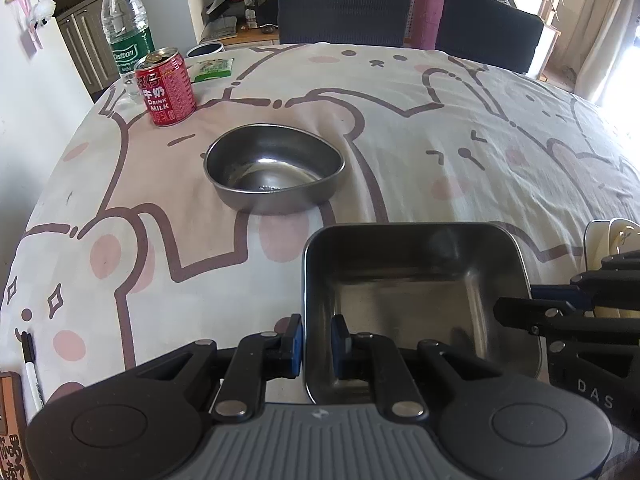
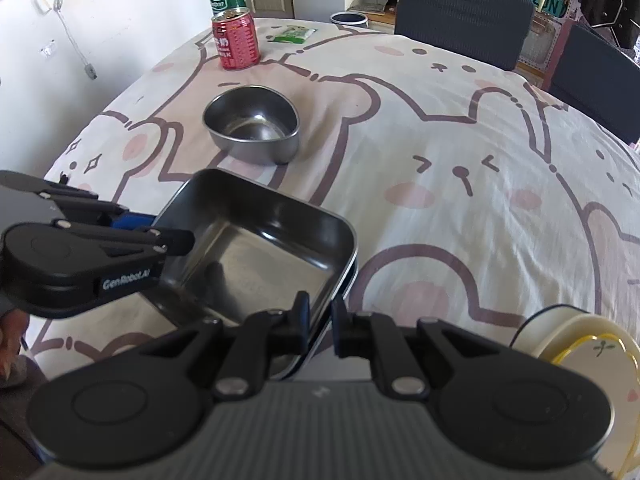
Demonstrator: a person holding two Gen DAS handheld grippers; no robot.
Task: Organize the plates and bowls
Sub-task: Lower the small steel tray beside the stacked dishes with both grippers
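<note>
Both grippers are on the square metal tray (image 1: 416, 300) here, one on each side. The left gripper (image 1: 316, 344) has its jaws drawn narrow and pinched on the tray's left wall, one blue pad (image 1: 297, 334) outside the rim and the other inside. Over on the other side, the right gripper (image 2: 320, 322) does the same on the near right rim, jaws close together with the thin metal edge clamped between them. In the right wrist view the tray looks tilted, its far corner higher than the near one (whether it is fully clear of the cloth cannot be told from these angles).

Beyond the tray, well apart from it, sits a rounded metal bowl (image 1: 274, 168), upright and empty, resting on the table (image 1: 440, 140) with its pink and white cartoon cloth. Further back on the left stands a red milk can (image 1: 166, 88), and just behind it a clear water bottle (image 1: 124, 28) with a green label. A small green packet (image 1: 211, 69) lies flat near the can. A dark cup (image 2: 349, 19) sits at the far edge of the table.

To the right of the tray, near the right gripper, cream plates (image 2: 588, 344) show at the frame edge. Two dark chairs (image 1: 344, 8) stand behind the table. A black marker (image 1: 31, 364) lies at the near left edge
</note>
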